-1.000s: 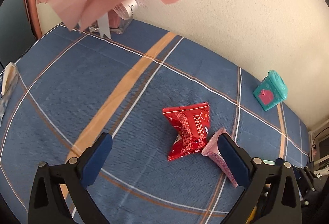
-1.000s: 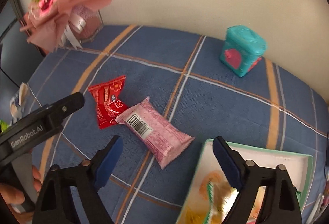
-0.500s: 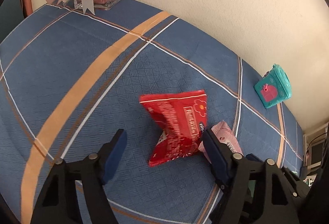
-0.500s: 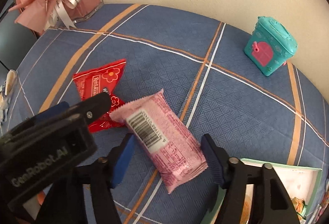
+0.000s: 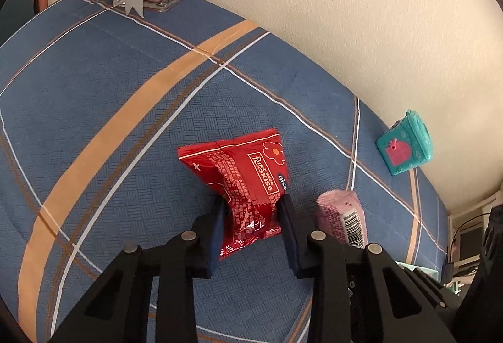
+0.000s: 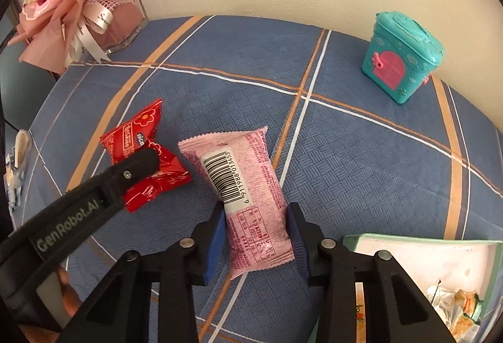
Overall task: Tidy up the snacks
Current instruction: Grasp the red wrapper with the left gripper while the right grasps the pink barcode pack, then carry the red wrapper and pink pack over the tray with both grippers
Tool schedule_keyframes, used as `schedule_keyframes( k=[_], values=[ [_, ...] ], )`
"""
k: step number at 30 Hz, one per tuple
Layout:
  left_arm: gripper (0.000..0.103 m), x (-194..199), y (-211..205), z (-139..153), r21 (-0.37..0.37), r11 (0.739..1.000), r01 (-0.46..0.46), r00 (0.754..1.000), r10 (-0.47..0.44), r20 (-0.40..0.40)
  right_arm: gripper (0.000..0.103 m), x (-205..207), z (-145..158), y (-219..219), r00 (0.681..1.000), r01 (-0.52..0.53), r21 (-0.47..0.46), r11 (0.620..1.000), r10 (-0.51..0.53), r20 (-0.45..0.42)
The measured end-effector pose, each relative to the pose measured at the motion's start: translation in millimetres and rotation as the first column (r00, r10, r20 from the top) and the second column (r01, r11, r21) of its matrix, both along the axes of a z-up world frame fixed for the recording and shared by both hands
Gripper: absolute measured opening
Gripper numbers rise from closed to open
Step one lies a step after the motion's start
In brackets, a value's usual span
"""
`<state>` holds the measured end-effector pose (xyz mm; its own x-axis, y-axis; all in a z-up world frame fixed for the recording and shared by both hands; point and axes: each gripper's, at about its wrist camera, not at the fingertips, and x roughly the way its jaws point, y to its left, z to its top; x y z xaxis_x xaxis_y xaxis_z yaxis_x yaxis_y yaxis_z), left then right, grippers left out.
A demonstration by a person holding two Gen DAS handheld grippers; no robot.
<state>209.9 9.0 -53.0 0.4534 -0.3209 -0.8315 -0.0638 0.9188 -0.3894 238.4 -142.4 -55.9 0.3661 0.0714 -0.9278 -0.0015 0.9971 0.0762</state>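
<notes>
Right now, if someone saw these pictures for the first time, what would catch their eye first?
Probably the two snacks being pinched at once on the blue plaid tablecloth: the left gripper has just closed on the red snack packet, and the right gripper on the pink snack packet beside it. Next come the teal toy house by the wall and the pink bouquet at the far corner.

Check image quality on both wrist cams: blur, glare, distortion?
Left wrist: sharp; print on the red snack packet reads clearly, mild sheen on its foil; fisheye bends the tablecloth stripes, dark corner vignette. Right wrist: also sharp; barcode on the pink snack packet is legible, soft even light, faint shadows, same barrel distortion.
</notes>
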Motion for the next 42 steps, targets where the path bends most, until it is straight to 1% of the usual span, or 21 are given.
schedule_keyframes(
  k=[2, 5, 9, 18, 23, 28, 31, 35, 38, 42],
  values=[
    [0.034, -1.1, 2.0, 1.8, -0.001, 1.0, -0.009, 1.0, 0.009, -0.009, 0.037, -4.4, 3.4, -1.6, 1.0, 0.007, 0.007, 1.0, -0.007, 0.007],
    [0.034, -6.1, 2.4, 6.0, 0.0, 1.0, -0.012, 1.0, 0.012, -0.016, 0.037, -12.8, 8.9, -4.6, 1.0, 0.018, 0.027, 0.999, -0.019, 0.015],
    [0.034, -14.3, 0.6, 12.4, -0.02, 1.0, -0.009, 1.0, 0.009, -0.029, 0.037, -26.9, 15.8, -4.3, 1.0, 0.012, 0.04, 0.999, -0.013, 0.024],
    [0.034, -41.3, -9.2, 31.7, 0.021, 1.0, 0.01, 1.0, -0.009, -0.027, 0.037, -68.4, 40.7, -3.5, 0.998, 0.02, 0.08, 0.997, -0.024, 0.055],
    [0.034, -55.9, -15.3, 42.8, 0.036, 0.999, 0.027, 0.999, -0.026, -0.019, 0.037, -93.9, 57.6, -4.6, 0.995, 0.02, 0.074, 0.997, -0.027, 0.092],
    [0.034, -78.1, -15.4, 54.6, 0.067, 0.997, 0.038, 0.999, -0.038, 0.003, 0.037, -120.8, 71.6, -9.7, 0.991, 0.046, 0.082, 0.996, -0.056, 0.123],
    [0.034, -91.5, -16.8, 60.2, 0.082, 0.996, 0.046, 0.999, -0.047, 0.015, 0.037, -138.1, 76.5, -18.3, 0.987, 0.074, 0.123, 0.99, -0.091, 0.135],
    [0.034, -107.4, -23.8, 70.0, 0.082, 0.994, 0.069, 0.997, -0.073, 0.039, 0.037, -158.3, 80.4, -26.6, 0.978, 0.12, 0.141, 0.983, -0.142, 0.155],
    [0.034, -118.8, -29.5, 77.3, 0.082, 0.993, 0.085, 0.994, -0.09, 0.06, 0.037, -173.1, 78.8, -36.2, 0.974, 0.156, 0.189, 0.97, -0.183, 0.137],
    [0.034, -135.7, -35.4, 84.7, 0.077, 0.992, 0.098, 0.991, -0.104, 0.079, 0.037, -190.3, 78.5, -42.9, 0.968, 0.182, 0.195, 0.964, -0.21, 0.138]
  ],
)
